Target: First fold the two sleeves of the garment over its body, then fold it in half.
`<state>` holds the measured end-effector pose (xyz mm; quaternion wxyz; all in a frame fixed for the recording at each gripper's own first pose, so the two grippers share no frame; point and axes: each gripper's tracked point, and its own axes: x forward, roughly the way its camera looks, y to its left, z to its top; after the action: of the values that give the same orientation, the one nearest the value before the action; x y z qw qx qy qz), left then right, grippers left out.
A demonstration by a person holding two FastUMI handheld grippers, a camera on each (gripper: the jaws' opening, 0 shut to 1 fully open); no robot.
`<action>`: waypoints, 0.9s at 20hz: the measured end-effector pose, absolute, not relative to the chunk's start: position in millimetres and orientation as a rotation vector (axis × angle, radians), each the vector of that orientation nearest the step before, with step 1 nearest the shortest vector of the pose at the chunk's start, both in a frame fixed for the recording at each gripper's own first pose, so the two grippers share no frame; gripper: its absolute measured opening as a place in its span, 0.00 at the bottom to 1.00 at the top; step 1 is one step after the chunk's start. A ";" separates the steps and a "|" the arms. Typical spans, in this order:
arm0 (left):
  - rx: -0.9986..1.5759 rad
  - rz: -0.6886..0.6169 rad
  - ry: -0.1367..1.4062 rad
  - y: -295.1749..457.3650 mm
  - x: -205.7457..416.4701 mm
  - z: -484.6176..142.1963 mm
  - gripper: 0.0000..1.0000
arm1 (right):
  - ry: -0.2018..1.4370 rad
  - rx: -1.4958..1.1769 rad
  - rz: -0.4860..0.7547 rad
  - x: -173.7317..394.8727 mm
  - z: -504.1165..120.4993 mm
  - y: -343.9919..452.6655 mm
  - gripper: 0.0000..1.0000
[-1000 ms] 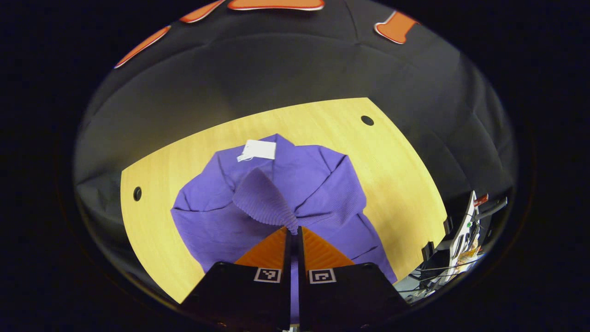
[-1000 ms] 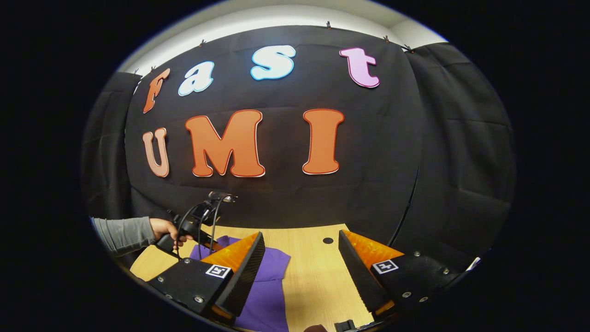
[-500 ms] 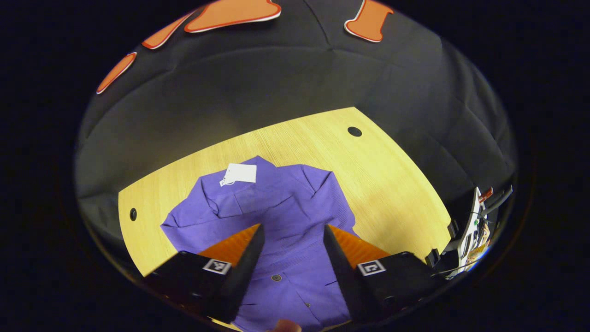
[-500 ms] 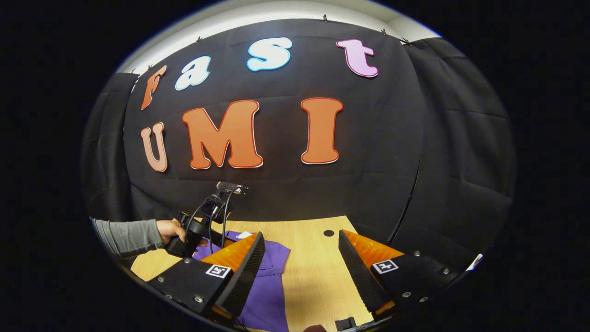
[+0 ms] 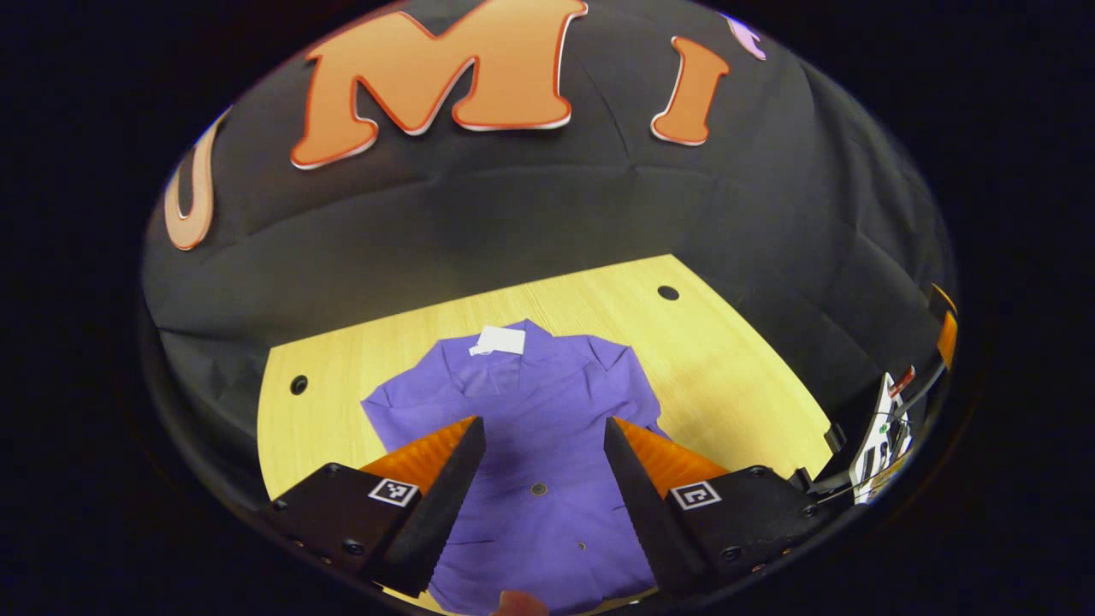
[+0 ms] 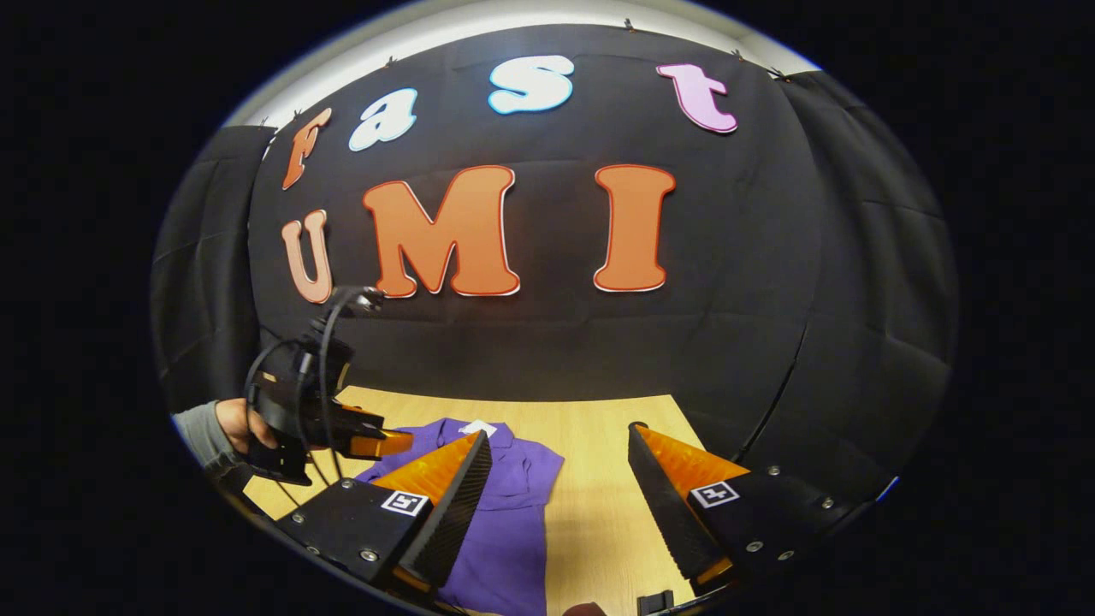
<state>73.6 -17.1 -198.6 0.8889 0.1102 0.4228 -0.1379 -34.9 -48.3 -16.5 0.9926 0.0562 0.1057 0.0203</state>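
The purple buttoned garment (image 5: 539,428) lies flat on the wooden table (image 5: 727,376), collar and a white tag (image 5: 499,340) toward the booth wall, button placket facing up. In the left gripper view the left gripper (image 5: 541,466) hangs above the garment's middle with its jaws apart and nothing between them. In the right gripper view the right gripper (image 6: 560,479) is likewise spread wide and empty, held above the table beside the garment's edge; the left gripper appears there too, farther off, held in a hand (image 6: 235,425) with a grey sleeve (image 6: 198,432).

Judgement on step: both sleeves appear to lie folded in over the body, since none extends onto the bare table, so the sleeve stage looks complete and the fold in half is not yet done. The next move calls for both grippers to descend to one end of the garment, most likely the near hem, pinch a corner each through all layers so the tucked sleeves do not slip out, and carry that edge level to the collar end.

Limits of observation: the near hem is cut off at the bottom of both views and partly masked by the fingers. The sleeve ends cannot be made out separately against the body. Equipment at the table's right edge (image 5: 881,428) is too small to identify
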 end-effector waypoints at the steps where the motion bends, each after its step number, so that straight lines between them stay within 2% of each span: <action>1: 0.241 -0.262 0.842 -7.7 68.3 -185.1 0.91 | 0.216 0.109 0.051 -34.0 -19.7 -43.7 0.95; 5: 0.258 -0.156 0.676 18.3 49.7 -139.4 0.92 | 0.204 0.093 0.080 -29.3 -23.6 -31.6 0.95; 10: 0.233 -0.026 0.445 43.0 17.4 -91.1 1.00 | 0.152 0.094 0.096 -24.9 -20.2 -29.5 0.95; 13: 0.194 0.018 0.311 54.0 -1.3 -68.4 0.98 | 0.115 0.088 0.116 -28.1 -21.5 -27.0 0.95; 14: 0.178 0.027 0.267 58.4 -9.3 -62.4 0.98 | 0.108 0.088 0.126 -29.5 -23.4 -23.5 1.00; 15: 0.171 0.029 0.229 60.8 -16.2 -56.5 0.98 | 0.105 0.091 0.141 -32.1 -25.3 -19.5 1.00; 16: 0.174 0.038 0.204 66.3 -23.8 -50.8 0.98 | 0.108 0.092 0.153 -34.0 -30.1 -14.9 0.95; 18: 0.217 0.058 0.182 74.1 -40.0 -45.3 0.98 | 0.136 0.080 0.169 -38.3 -45.6 -7.3 0.95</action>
<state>-40.0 74.1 -45.3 0.9896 0.1081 0.0908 0.0288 -38.3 -7.3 -45.6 0.9933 0.0401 0.0676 0.0844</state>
